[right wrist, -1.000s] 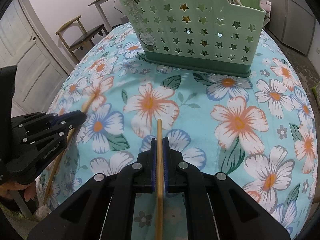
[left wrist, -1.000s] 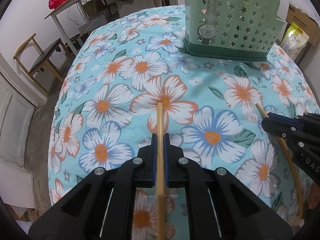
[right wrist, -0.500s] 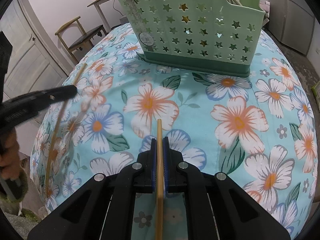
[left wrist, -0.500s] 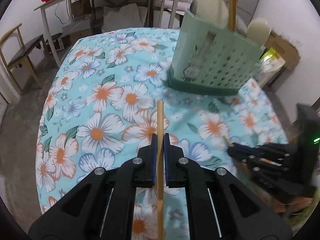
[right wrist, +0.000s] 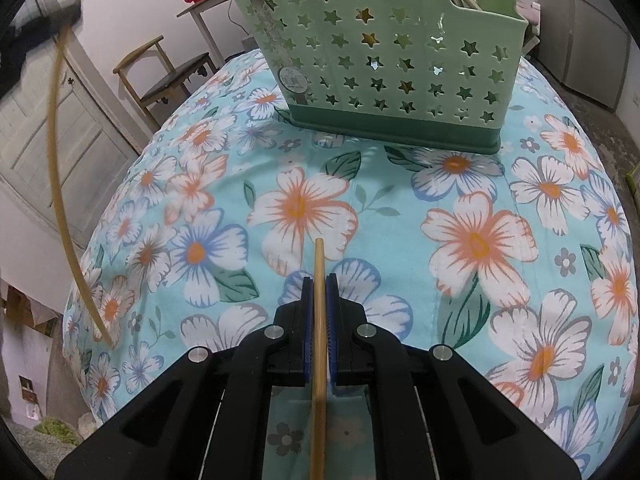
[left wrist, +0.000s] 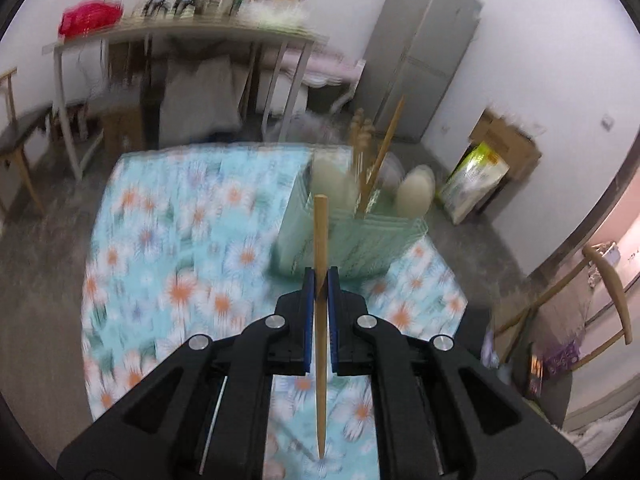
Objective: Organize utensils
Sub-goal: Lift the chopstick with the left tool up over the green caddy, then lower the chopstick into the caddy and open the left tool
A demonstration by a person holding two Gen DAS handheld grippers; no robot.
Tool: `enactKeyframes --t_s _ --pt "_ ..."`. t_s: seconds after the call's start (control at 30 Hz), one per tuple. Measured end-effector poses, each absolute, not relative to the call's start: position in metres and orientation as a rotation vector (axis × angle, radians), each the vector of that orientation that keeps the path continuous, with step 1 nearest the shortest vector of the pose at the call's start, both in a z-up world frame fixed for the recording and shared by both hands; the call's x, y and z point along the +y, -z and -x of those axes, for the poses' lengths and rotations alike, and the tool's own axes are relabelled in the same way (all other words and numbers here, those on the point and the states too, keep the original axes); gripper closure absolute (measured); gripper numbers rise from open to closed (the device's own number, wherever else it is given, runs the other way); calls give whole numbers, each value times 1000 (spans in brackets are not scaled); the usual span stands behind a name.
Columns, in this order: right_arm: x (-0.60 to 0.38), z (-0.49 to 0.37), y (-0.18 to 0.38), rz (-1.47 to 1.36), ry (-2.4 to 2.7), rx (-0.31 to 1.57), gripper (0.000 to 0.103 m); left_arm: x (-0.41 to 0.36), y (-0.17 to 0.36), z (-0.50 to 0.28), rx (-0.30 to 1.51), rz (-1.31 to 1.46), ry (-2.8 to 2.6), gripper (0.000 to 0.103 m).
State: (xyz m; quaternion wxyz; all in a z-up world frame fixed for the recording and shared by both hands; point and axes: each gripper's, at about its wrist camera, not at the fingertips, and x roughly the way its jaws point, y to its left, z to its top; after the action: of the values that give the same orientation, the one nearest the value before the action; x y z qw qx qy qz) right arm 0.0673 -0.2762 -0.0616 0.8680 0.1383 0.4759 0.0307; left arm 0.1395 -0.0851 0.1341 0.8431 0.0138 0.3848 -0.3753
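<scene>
A thin wooden chopstick [left wrist: 320,264] is clamped in the left gripper [left wrist: 319,280], raised before the pale green star-punched plastic utensil basket [left wrist: 352,240], while another bamboo chopstick [right wrist: 319,320] is pinched by the right gripper [right wrist: 319,288], the basket [right wrist: 384,60] ahead.

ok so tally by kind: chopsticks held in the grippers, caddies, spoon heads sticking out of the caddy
held chopsticks: 2 (left chopstick, right chopstick)
green caddy: 1
pale spoons in the caddy: 2
total: 5
</scene>
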Motion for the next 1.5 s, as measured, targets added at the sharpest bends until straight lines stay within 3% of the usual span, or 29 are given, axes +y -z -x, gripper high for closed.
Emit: enactKeyframes --t_s 0.2,0.4,0.57,0.87,0.93,1.2,1.43,1.5 --pt "-279 -66 62 -301 -74 993 97 -105 -209 -142 543 70 832 98" --pt "-283 -65 62 -315 -84 994 97 -134 -239 -156 282 201 797 98" --pt "-284 -65 63 -323 -93 994 97 -171 -215 -170 240 202 746 98" --pt "-286 -64 62 -332 -108 990 97 -192 -139 -191 405 216 705 96" --pt "-288 -63 60 -344 -107 983 97 -186 -137 -188 415 223 705 81" --pt "-306 -49 21 -355 -88 871 97 -141 -150 -159 368 208 694 53" --pt "-330 -36 -71 -321 -83 603 97 -107 -140 -127 408 120 690 20" --pt "-335 -34 -105 -293 -91 497 97 -97 -130 -120 432 97 671 18"
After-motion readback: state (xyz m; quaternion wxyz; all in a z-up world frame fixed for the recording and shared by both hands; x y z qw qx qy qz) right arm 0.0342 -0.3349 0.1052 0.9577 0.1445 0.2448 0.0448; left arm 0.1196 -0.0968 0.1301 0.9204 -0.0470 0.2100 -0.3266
